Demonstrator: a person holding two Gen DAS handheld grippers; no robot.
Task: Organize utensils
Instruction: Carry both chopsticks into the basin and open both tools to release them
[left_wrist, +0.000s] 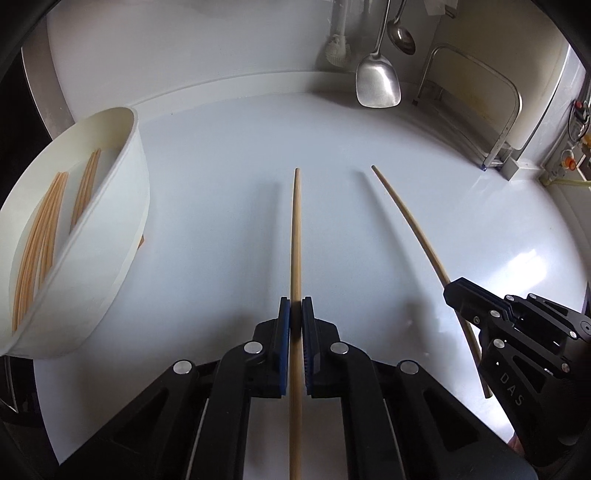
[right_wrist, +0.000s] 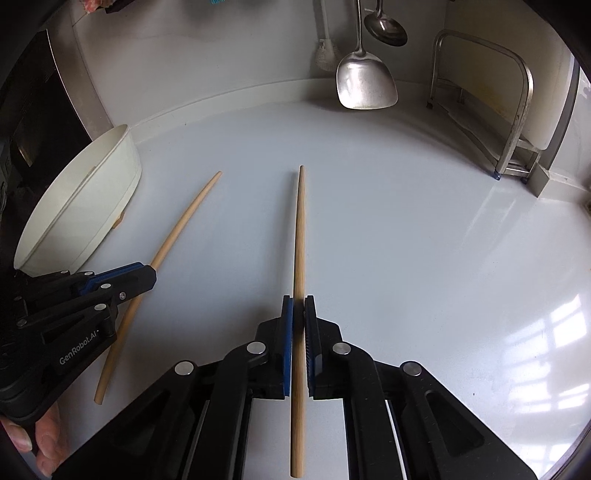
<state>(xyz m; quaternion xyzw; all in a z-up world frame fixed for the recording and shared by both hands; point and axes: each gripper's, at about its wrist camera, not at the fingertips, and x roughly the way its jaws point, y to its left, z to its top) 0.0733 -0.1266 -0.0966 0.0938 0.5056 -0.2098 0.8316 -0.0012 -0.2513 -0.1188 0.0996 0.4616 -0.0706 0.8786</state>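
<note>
Two long thin light-wood chopsticks, one per gripper. The left chopstick (left_wrist: 296, 236) is pinched in the left gripper (left_wrist: 296, 314), blue-padded black jaws pressed onto it near mid-length, thin tip pointing away, thick end running back under the camera. The right chopstick (right_wrist: 300, 236) is pinched the same way in the right gripper (right_wrist: 298, 306). Both sticks point forward and down over the glossy white countertop (left_wrist: 406, 229), roughly parallel, near each other but apart. Shadows on the counter lie offset from each stick, so both look lifted clear of it.

To the left, the oval white plastic bin (left_wrist: 122, 206) sits on the counter. It has a divider; a bundle of matching wooden chopsticks (left_wrist: 40, 236) already lies in the near compartment, a few more in the far one. Something wooden peeks from under the bin's edge, cannot tell what.

Progress: most chopsticks are binned, none loose on the visible counter. Left to do: carry these two over and drop them in. Hanging steel spatula (left_wrist: 378, 83) and ladle (left_wrist: 402, 37) at the back wall look untouched.
</note>
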